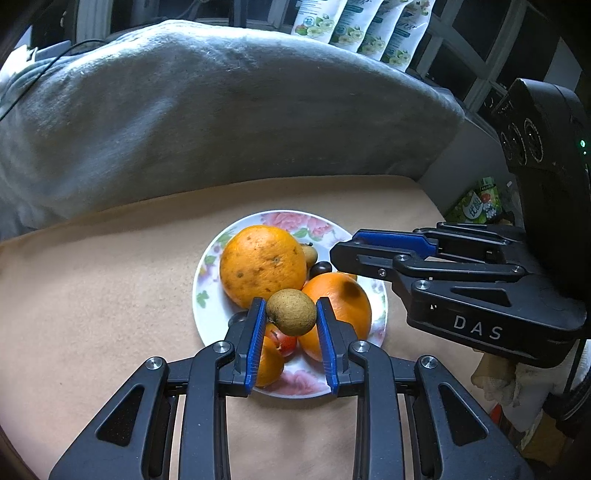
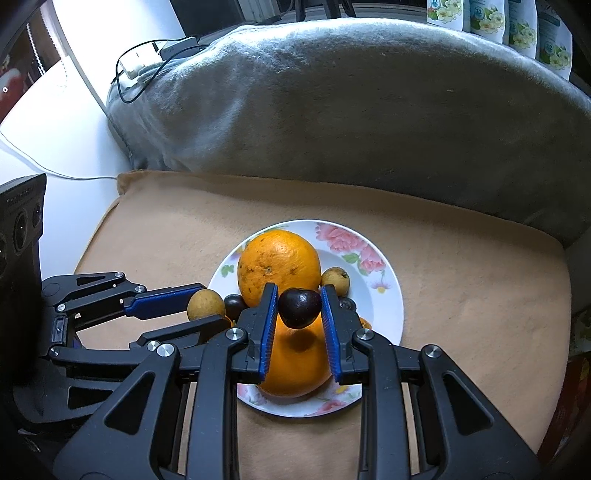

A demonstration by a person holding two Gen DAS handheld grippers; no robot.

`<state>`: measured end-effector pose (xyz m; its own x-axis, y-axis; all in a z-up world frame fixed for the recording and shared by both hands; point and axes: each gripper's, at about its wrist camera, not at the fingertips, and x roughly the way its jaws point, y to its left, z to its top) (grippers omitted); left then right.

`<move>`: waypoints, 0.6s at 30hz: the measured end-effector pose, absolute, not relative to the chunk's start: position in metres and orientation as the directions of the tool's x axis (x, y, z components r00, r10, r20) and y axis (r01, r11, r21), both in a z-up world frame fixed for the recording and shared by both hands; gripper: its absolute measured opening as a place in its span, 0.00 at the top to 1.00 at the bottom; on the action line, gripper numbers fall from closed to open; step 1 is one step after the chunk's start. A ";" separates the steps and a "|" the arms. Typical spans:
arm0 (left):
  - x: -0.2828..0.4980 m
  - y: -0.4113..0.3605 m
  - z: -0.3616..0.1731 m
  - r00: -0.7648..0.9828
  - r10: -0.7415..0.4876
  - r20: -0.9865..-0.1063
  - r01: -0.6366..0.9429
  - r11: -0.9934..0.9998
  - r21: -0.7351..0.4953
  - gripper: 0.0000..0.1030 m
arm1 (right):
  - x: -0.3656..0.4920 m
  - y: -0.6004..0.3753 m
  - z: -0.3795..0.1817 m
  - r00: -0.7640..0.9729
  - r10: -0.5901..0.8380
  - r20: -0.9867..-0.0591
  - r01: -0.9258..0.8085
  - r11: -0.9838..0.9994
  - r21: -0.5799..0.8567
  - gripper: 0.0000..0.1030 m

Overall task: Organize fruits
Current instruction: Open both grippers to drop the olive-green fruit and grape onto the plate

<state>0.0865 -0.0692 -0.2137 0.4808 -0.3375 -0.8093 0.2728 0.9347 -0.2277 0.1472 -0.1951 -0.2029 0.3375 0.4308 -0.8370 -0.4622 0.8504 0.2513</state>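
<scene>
Blue-padded left gripper [image 1: 291, 314], nearest item in the left wrist view: pads clamped on a small brown round fruit [image 1: 291, 312], held above the near part of the plate. Same fruit seen from the right wrist view at the tip of that gripper, left of the plate's contents.

Right gripper [image 2: 299, 308]: a small dark purple fruit [image 2: 299, 308] sits between its blue pads; the left pad looks to touch it, a thin gap shows at the right pad, so a firm grip cannot be confirmed. Fruit hangs over the near orange.

Floral plate [image 2: 388, 295], white with pink flowers, resting on a tan cloth [image 2: 461, 302]. Contents, near to far:
- near orange [image 2: 295, 362], smooth, at the plate's near edge;
- small red fruit [image 1: 284, 341], partly hidden behind the left gripper's pads;
- another dark fruit [image 2: 234, 304], left of centre, touching the far orange;
- far orange [image 2: 279, 266], larger, speckled with brown marks;
- small yellow-brown fruit [image 2: 335, 280], just right of the far orange.

Grey blanket [image 2: 351, 103], heaped behind the tan cloth. White packets [image 1: 354, 26] with green print, upright at the far edge.
</scene>
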 end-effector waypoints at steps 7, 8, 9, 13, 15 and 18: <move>0.084 -0.071 -0.210 0.486 -0.332 -0.808 0.275 0.936 -0.219 0.73 | 0.147 -0.201 -0.196 0.363 0.437 -0.823 -0.445 0.857 0.259 0.48; 0.083 -0.071 -0.209 0.491 -0.334 -0.804 0.279 0.935 -0.218 0.69 | 0.147 -0.201 -0.195 0.365 0.437 -0.822 -0.444 0.858 0.259 0.48; 0.081 -0.072 -0.207 0.495 -0.335 -0.802 0.282 0.935 -0.216 0.69 | 0.146 -0.203 -0.194 0.367 0.438 -0.821 -0.441 0.859 0.261 0.48; 0.078 -0.072 -0.200 0.505 -0.332 -0.797 0.292 0.934 -0.204 0.69 | 0.143 -0.208 -0.188 0.376 0.437 -0.817 -0.430 0.863 0.264 0.48; 0.076 -0.072 -0.197 0.510 -0.331 -0.794 0.295 0.934 -0.200 0.69 | 0.141 -0.210 -0.185 0.382 0.435 -0.816 -0.426 0.866 0.263 0.48; 0.074 -0.071 -0.190 0.515 -0.330 -0.792 0.296 0.935 -0.197 0.68 | 0.139 -0.212 -0.181 0.390 0.430 -0.814 -0.419 0.870 0.259 0.48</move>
